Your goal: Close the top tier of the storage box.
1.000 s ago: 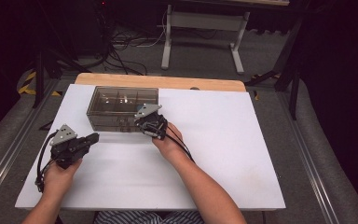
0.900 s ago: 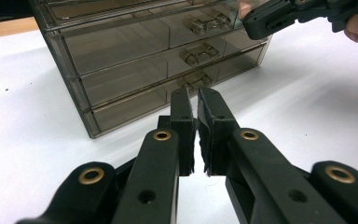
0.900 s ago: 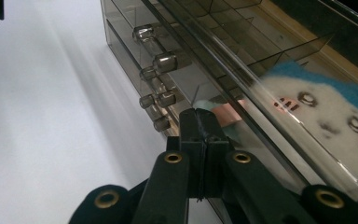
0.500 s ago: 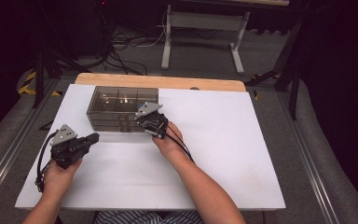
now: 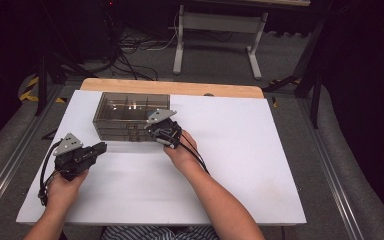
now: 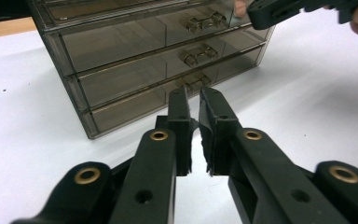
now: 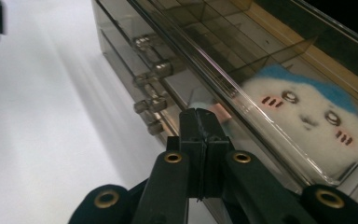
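From my high view, the drawer unit (image 5: 130, 116) hides its contents behind dark plastic. In the right gripper view, the plush toy (image 7: 307, 114) is blurred through the wall; I cannot tell which compartment holds it.

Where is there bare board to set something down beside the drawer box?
The widest free patch lies right of the smoked drawer box, out to the white board's right edge. The near strip between both forearms is bare too. It is crowded along the box's front, where the right hand-held gripper and left hand-held gripper sit.
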`<action>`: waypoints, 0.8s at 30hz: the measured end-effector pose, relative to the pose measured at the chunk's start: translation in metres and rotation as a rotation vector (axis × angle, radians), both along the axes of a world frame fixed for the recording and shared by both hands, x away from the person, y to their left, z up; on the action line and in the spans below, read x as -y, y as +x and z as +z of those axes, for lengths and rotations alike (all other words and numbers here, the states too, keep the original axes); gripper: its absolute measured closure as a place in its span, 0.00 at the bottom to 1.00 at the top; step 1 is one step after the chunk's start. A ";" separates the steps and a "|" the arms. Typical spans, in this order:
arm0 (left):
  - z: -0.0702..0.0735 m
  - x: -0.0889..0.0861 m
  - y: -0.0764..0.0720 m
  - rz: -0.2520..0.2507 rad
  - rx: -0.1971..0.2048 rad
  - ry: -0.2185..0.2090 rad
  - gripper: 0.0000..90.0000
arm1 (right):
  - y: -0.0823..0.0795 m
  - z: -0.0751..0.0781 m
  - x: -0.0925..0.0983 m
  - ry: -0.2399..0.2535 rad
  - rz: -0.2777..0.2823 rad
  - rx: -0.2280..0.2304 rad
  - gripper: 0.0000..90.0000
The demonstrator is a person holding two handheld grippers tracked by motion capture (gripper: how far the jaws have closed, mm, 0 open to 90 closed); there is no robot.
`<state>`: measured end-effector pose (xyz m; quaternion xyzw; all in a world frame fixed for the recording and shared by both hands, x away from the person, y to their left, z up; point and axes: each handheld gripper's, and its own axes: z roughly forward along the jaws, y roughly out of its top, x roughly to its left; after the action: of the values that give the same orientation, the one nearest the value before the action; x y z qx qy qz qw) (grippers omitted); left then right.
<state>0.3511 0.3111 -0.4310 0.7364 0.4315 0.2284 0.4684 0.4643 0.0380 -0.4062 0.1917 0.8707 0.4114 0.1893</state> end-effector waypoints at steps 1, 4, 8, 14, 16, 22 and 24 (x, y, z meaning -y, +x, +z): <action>0.000 0.000 0.000 -0.001 0.001 -0.003 0.91 | -0.002 0.002 0.001 0.002 0.006 0.002 1.00; 0.000 0.001 0.001 -0.009 -0.001 -0.002 0.89 | -0.006 0.011 0.005 0.020 0.046 -0.009 0.95; -0.001 0.001 -0.001 -0.014 -0.004 0.007 0.88 | -0.011 0.024 0.015 0.075 0.086 -0.027 0.72; -0.001 -0.001 -0.005 -0.017 0.002 -0.003 0.87 | -0.018 0.032 0.025 0.107 0.113 -0.010 0.35; -0.001 -0.001 -0.005 -0.019 -0.001 0.000 0.85 | -0.019 0.034 0.029 0.135 0.124 -0.024 0.28; -0.001 0.000 -0.008 -0.032 0.005 -0.001 0.83 | -0.020 0.039 0.040 0.189 0.136 -0.034 0.18; -0.001 0.000 -0.008 -0.036 0.008 -0.002 0.83 | -0.020 0.039 0.042 0.191 0.135 -0.029 0.16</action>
<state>0.3431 0.3109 -0.4321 0.7427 0.4167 0.2226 0.4747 0.4440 -0.0043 -0.3675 0.1555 0.8413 0.5013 0.1295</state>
